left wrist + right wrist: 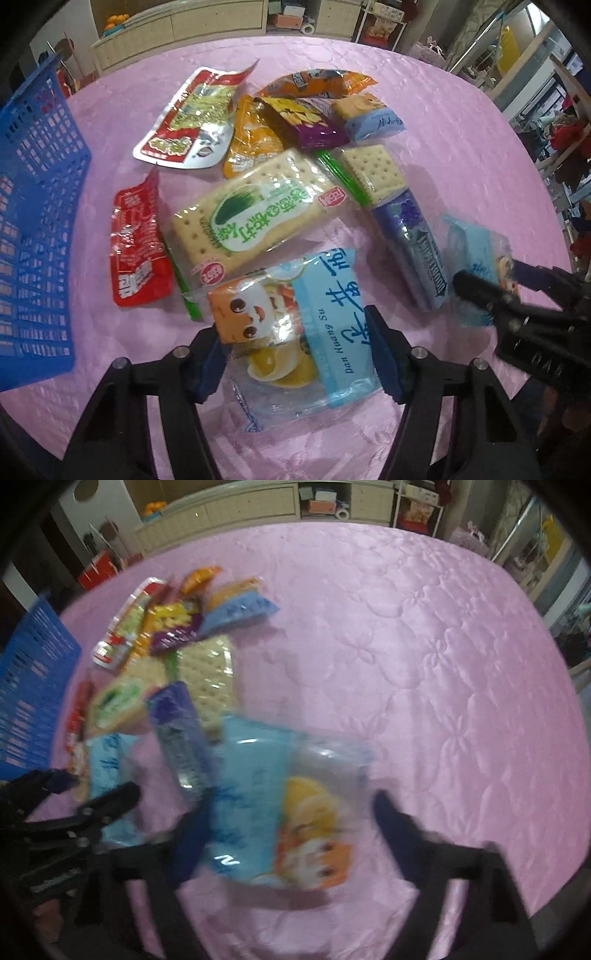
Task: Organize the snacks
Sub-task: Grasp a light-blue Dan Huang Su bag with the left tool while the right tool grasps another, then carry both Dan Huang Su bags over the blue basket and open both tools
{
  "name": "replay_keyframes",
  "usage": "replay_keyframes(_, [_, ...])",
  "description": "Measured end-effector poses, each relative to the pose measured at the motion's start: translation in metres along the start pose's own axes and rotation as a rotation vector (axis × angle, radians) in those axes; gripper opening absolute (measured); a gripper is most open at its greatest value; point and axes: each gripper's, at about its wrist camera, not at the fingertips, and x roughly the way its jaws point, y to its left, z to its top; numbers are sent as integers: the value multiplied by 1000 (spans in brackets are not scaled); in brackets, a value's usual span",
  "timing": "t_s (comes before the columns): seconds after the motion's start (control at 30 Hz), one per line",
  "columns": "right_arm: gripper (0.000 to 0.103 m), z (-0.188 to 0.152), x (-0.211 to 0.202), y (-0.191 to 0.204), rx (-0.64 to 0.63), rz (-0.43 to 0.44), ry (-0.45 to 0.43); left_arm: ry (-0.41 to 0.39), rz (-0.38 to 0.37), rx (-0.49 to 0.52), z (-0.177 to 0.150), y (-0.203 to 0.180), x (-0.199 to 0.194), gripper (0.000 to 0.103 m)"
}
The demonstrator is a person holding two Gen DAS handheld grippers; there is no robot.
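Left wrist view fairly sharp, evenly lit from overhead; print on packets [258, 206] legible. White glare spots on shiny wrappers and sheen across pink tablecloth [443, 122]. Shadows soft, short, close under packets. Slight smear on basket [37, 221] at table's left edge. Right wrist view motion-blurred throughout: packets [251, 797] smeared, print unreadable, gripper [288, 834] outlines soft. Cloth quilting [424, 664] still discernible. Both views fisheye: table edge bowed, black vignette in corners, background dimmer.

Snack packets [258, 206] clustered on tablecloth [424, 664]; basket [33, 221] at left edge. Left gripper [295, 350] straddles nearest egg-yolk pastry packet [291, 332]; right gripper [288, 834] straddles another [273, 812] to its right.
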Motion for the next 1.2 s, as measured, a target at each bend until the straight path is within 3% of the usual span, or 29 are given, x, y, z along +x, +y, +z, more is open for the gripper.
replay_keyframes(0.1, [71, -2, -8, 2, -26, -57, -23, -25, -8, 10, -3, 0, -12, 65])
replay_keyframes(0.23, [71, -8, -21, 1, 1, -25, -27, -58, -11, 16, -10, 4, -34, 65])
replay_keyframes(0.6, [71, -21, -108, 36, -33, 47, -195, -256, -47, 8, -38, 27, -133, 65])
replay_keyframes(0.9, [71, -22, -155, 108, -118, 124, -294, -384, -32, -17, -54, 80, -211, 65])
replay_keyframes(1.2, [71, -13, -167, 183, -200, 198, -320, -417, 61, -56, -59, 153, -244, 65])
